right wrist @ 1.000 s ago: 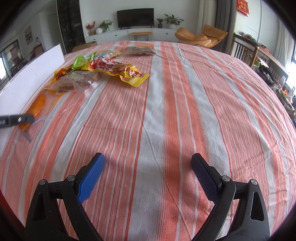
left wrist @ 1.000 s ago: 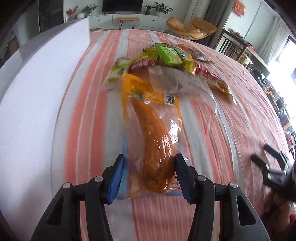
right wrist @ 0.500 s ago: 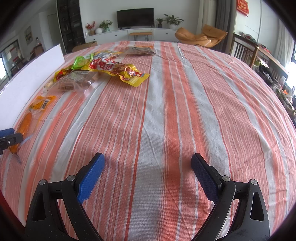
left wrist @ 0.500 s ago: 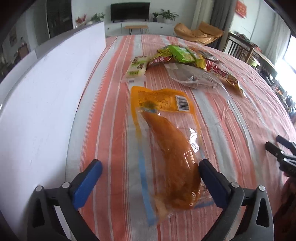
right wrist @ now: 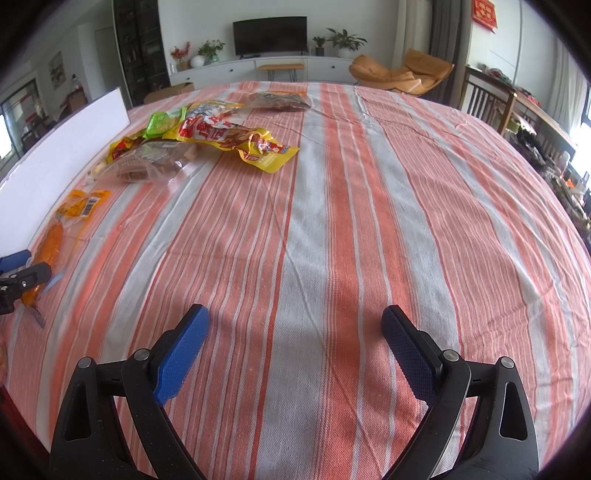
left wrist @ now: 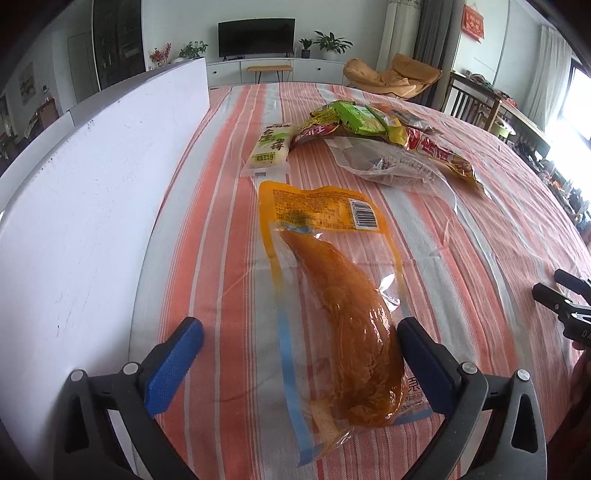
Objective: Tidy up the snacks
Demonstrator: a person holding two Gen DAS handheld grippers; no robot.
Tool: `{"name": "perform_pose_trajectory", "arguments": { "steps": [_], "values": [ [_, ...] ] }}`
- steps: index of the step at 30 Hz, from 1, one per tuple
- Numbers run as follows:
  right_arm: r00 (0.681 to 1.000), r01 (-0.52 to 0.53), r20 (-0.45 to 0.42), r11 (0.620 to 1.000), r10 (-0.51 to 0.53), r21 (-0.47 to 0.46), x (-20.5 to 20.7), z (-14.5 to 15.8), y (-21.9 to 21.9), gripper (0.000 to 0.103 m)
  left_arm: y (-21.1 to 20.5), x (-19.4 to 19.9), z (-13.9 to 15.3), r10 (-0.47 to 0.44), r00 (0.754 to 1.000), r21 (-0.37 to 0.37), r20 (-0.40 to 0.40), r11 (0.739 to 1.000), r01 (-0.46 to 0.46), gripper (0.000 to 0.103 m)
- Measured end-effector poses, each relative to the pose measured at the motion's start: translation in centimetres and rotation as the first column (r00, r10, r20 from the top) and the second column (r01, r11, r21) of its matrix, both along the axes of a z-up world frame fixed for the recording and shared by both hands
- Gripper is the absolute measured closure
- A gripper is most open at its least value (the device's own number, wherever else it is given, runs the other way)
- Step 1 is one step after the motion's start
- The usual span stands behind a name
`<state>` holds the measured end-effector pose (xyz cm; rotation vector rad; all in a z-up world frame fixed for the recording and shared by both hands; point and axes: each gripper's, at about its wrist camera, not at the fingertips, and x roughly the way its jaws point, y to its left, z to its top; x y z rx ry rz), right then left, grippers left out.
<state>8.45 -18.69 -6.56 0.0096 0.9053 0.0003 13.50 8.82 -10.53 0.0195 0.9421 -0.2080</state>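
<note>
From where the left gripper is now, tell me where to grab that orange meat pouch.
Take the orange meat pouch across its thick lower half, where the meat bulges. It lies flat and lengthwise, near end between the open left gripper. The fingers already straddle its width, so probably come straight down from above. The flat printed top is thin and likely harder to pinch.

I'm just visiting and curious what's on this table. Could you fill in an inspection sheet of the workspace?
Surface: striped cloth over the table, lightly creased.
Job's things: orange pouch lying flat by the white board; white pack beyond it; snack pile farther back.
Clutter: nothing seen.
Grippers: left gripper open, straddling the pouch's near end; right gripper open, empty, over bare cloth.
Cables: nothing seen.
Surroundings: living room with TV, plants, orange chair.
</note>
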Motion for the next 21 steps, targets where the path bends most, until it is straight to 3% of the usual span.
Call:
{"name": "perform_pose_trajectory", "arguments": {
  "steps": [21],
  "values": [
    [1.000, -0.005, -0.002, 1.000, 0.005, 0.006, -0.10, 0.03, -0.06, 0.006, 0.06, -0.02, 0.06, 0.002, 1.000, -0.005, 0.005, 1.000, -0.002, 0.000]
  ]
}}
